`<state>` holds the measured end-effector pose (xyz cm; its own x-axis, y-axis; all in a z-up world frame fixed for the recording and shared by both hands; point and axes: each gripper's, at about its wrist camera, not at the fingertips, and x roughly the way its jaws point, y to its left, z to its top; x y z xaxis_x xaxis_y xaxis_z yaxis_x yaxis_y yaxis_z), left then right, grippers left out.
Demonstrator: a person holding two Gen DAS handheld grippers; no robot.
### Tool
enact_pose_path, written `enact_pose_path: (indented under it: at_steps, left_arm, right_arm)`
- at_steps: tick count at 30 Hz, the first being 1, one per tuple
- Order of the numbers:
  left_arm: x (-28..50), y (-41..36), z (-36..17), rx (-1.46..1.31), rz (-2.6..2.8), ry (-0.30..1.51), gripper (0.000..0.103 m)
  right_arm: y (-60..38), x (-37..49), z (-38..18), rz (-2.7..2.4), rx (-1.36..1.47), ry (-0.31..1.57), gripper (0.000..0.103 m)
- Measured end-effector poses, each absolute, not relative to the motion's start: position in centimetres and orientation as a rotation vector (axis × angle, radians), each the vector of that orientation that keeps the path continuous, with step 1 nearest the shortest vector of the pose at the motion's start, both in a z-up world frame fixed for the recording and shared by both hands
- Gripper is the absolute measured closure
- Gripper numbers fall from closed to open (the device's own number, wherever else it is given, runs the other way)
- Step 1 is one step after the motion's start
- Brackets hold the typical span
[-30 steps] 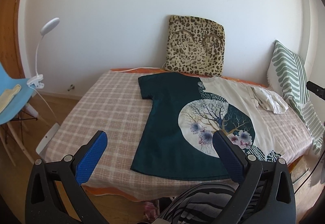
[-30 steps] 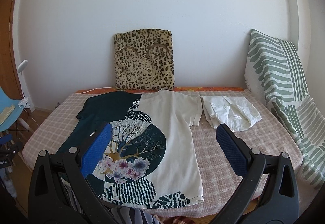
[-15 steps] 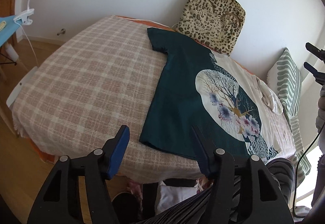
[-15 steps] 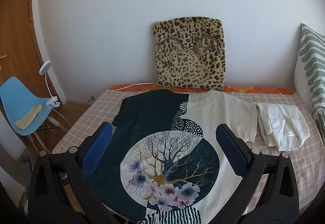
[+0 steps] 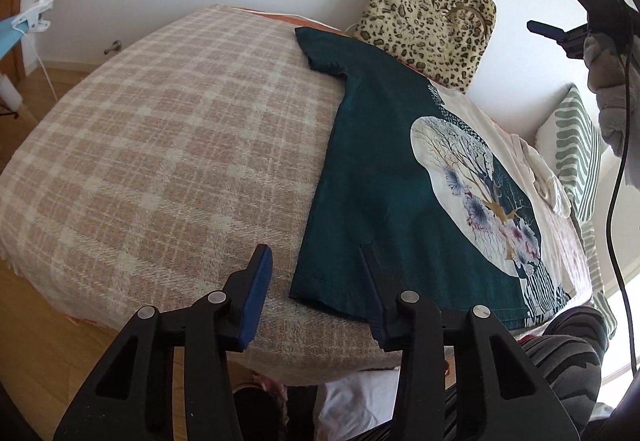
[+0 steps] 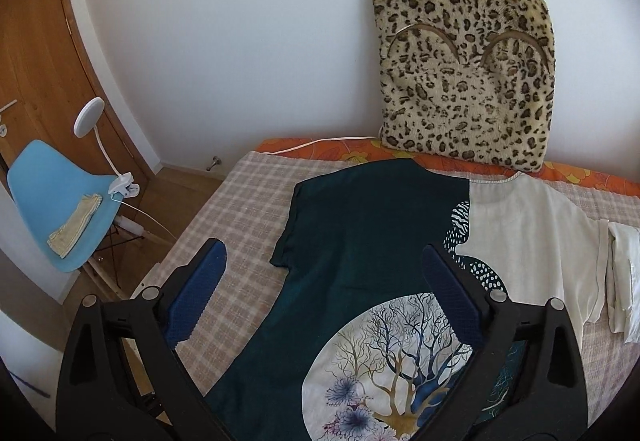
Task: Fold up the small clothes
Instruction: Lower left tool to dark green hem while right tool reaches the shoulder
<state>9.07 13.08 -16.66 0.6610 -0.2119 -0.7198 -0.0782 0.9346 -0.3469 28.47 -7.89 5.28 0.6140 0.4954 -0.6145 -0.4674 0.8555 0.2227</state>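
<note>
My left gripper (image 5: 312, 273) hangs low over the near-left hem corner of the dark-green and cream short-sleeved T-shirt (image 5: 384, 177), its jaws just narrowed yet still apart, one finger on each side of the corner, pinching nothing. My right gripper (image 6: 324, 281) is spread wide above the shirt's dark sleeve side, empty. The one shirt lies flat on the pink-and-cream checked blanket (image 5: 168, 145), with broad bare blanket to its left. One folded white garment (image 6: 624, 281) lies just past its cream sleeve. One leopard-print cushion (image 6: 468, 73) leans against the wall.
</note>
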Motion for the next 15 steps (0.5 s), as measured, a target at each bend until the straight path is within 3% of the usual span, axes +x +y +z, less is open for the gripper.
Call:
enact_pose_path:
  at_steps: [6, 9, 15]
  left_arm:
    - [9.2, 12.8, -16.9, -0.348, -0.094, 0.837, 0.064]
    - [9.3, 12.5, -16.9, -0.348, -0.105, 0.83, 0.064]
    - [9.4, 11.0, -17.0, -0.275, -0.137, 0.817, 0.067]
  right_arm:
    - [-3.0, 32.5, 2.7, 0.563, 0.038, 0.802, 0.005]
    - [-0.4, 34.7, 1.2, 0.576, 0.024, 0.846, 0.016]
    - [5.1, 39.0, -2.3, 0.579, -0.02, 0.915, 0.02]
